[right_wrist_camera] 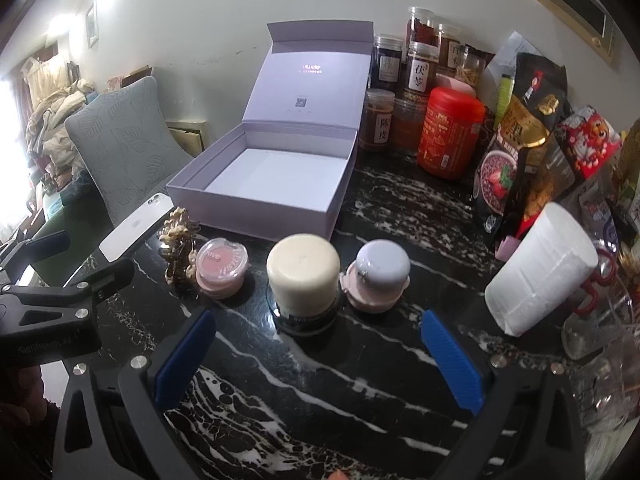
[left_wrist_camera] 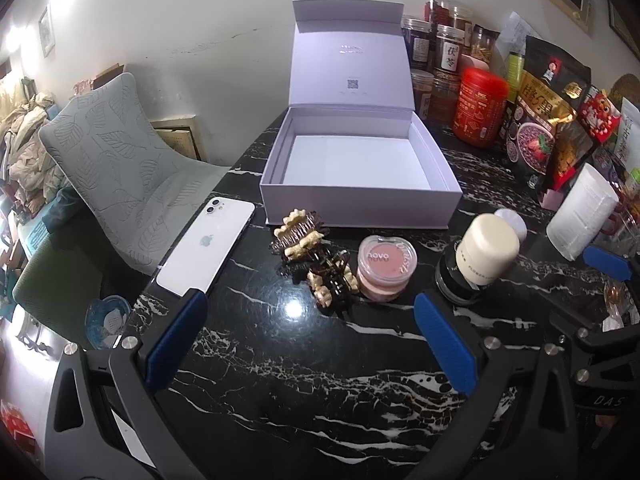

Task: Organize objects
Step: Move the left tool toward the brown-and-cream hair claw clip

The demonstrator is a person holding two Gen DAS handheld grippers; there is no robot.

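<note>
An open, empty white gift box (left_wrist_camera: 276,168) (right_wrist_camera: 256,208) stands at the back of the black marble table, lid up. In front of it lie a white phone (left_wrist_camera: 206,246) (right_wrist_camera: 134,226), two brown hair claws (left_wrist_camera: 298,236) (left_wrist_camera: 332,278) (right_wrist_camera: 178,248), a pink blush pot (left_wrist_camera: 386,266) (right_wrist_camera: 222,270), a cream-capped dark jar (left_wrist_camera: 480,256) (right_wrist_camera: 302,276) and a lilac-capped pink jar (left_wrist_camera: 510,222) (right_wrist_camera: 378,276). My left gripper (left_wrist_camera: 310,320) is open and empty, short of the claws. My right gripper (right_wrist_camera: 318,340) is open and empty, short of the two jars.
Spice jars (right_wrist_camera: 416,76), a red canister (left_wrist_camera: 480,108) (right_wrist_camera: 450,136) and snack bags (right_wrist_camera: 516,152) crowd the back right. A white tissue pack (left_wrist_camera: 582,216) (right_wrist_camera: 540,272) leans at right. A grey chair (left_wrist_camera: 120,168) stands left of the table edge. Glassware (right_wrist_camera: 600,332) sits far right.
</note>
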